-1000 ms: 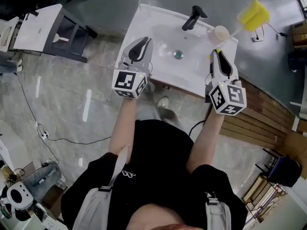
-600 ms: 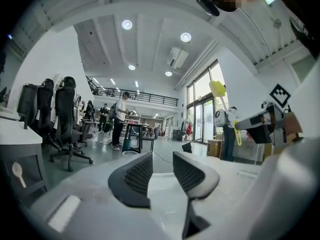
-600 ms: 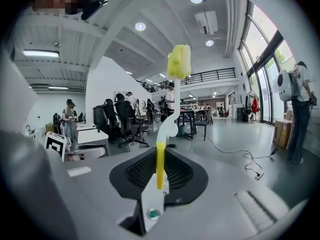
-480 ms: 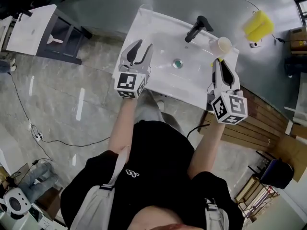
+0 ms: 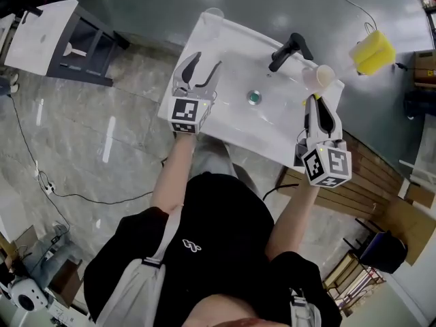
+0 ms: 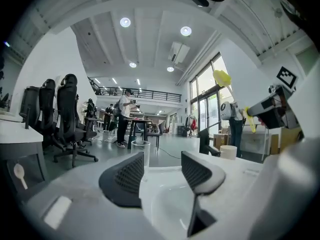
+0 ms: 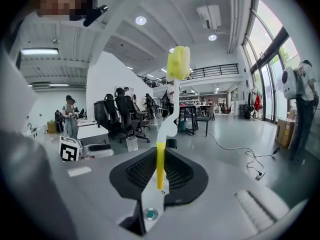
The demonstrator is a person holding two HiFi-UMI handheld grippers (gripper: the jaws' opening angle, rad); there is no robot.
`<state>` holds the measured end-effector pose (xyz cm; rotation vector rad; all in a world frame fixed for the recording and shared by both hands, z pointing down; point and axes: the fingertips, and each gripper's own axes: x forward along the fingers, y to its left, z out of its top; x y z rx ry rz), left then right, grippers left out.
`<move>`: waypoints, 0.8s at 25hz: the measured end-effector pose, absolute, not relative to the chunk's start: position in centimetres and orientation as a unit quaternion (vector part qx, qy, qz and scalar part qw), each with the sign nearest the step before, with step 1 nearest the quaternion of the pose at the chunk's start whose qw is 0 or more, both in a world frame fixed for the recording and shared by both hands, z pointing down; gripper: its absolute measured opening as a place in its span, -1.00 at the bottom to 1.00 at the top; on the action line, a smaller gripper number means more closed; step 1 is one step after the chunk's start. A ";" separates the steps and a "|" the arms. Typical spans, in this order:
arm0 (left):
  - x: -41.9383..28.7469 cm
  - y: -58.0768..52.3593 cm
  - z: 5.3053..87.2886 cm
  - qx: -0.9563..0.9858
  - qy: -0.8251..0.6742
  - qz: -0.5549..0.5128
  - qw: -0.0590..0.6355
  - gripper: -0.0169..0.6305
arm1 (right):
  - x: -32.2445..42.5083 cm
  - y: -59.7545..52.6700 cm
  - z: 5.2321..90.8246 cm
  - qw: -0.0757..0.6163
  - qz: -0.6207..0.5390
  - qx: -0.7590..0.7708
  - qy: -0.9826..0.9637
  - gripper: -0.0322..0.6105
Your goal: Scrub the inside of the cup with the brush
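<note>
Cup (image 5: 320, 77) beside faucet (image 5: 289, 48) on right of sink (image 5: 238, 27), glass (image 5: 213, 12) at far-left corner

Surroundings: sink station on a glossy floor, open office behind.
White sink (image 5: 272, 129) with a black faucet (image 5: 289, 50) at the far edge and a round drain (image 5: 254, 97) mid-basin. White table (image 5: 41, 36) to the left, well apart from the sink. Thin black cable (image 5: 88, 197) snakes across the floor, wooden slats (image 5: 368, 182) on the right. Further back: black office chairs (image 6: 67, 114), people (image 6: 123, 116) standing by desks, round ceiling lights (image 6: 185, 31).
</note>
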<state>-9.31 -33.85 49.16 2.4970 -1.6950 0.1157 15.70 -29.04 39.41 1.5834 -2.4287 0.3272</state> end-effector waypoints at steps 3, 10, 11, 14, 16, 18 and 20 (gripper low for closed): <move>-9.5 -35.1 49.9 0.825 -0.560 0.036 0.064 -0.25 | 15.6 -29.5 39.9 0.120 0.112 0.536 -0.828 -0.74; -10.2 -38.8 51.0 0.824 -0.562 0.036 0.067 -0.13 | 15.9 -30.7 40.9 0.123 0.118 0.537 -0.826 -0.74; -10.2 -39.3 51.1 0.824 -0.562 0.038 0.066 -0.12 | 15.8 -30.8 41.1 0.123 0.120 0.537 -0.826 -0.74; -10.6 -40.4 51.7 0.823 -0.562 0.043 0.070 -0.08 | 15.6 -30.9 41.7 0.123 0.125 0.536 -0.826 -0.74; -10.7 -41.2 52.2 0.824 -0.559 0.045 0.076 -0.02 | 15.5 -31.2 42.1 0.123 0.128 0.535 -0.826 -0.74; -10.7 -42.0 52.8 0.825 -0.558 0.047 0.081 0.02 | 15.4 -31.4 42.5 0.124 0.132 0.535 -0.825 -0.74; -10.8 -42.8 53.2 0.825 -0.557 0.049 0.083 0.05 | 15.4 -31.6 42.8 0.125 0.135 0.535 -0.825 -0.74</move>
